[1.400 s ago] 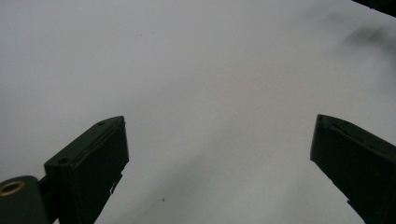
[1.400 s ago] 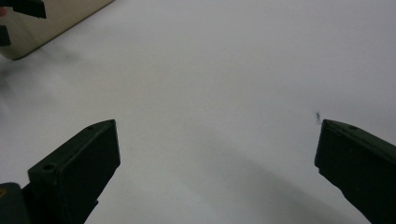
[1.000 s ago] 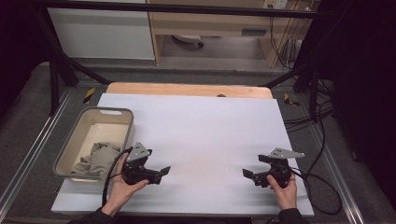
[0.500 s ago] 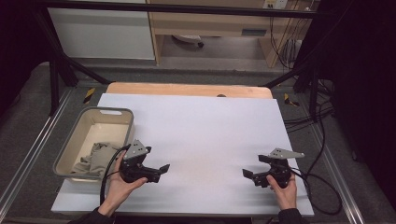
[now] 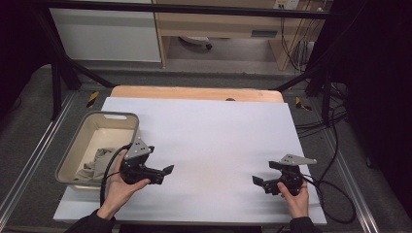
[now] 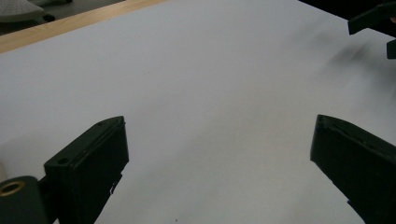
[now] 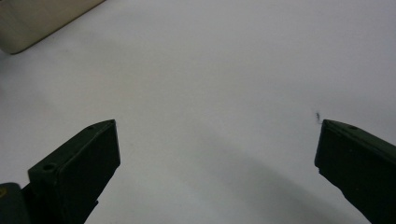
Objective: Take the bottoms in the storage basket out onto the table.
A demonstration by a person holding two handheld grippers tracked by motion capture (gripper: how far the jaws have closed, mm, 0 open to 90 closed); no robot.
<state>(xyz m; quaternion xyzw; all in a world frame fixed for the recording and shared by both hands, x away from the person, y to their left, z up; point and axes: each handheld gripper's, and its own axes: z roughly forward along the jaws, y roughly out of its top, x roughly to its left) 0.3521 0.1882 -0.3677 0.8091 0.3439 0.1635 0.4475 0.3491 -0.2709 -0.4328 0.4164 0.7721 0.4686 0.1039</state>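
White table [image 5: 204,131], wooden strip [image 5: 194,93] along its far edge.

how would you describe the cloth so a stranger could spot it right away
Start at the white table; a beige bin sits along its left edge. The crumpled grey-beige cloth lies in the bin's near end, beside the left gripper, the only soft thing there.

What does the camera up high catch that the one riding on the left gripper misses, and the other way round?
From above: the beige bin with crumpled cloth in it, at the table's left edge, both hands, and the floor around. From the left gripper: its own black jaws close up, set wide apart with nothing between. Both share the white table, its wooden far edge, and the right gripper.
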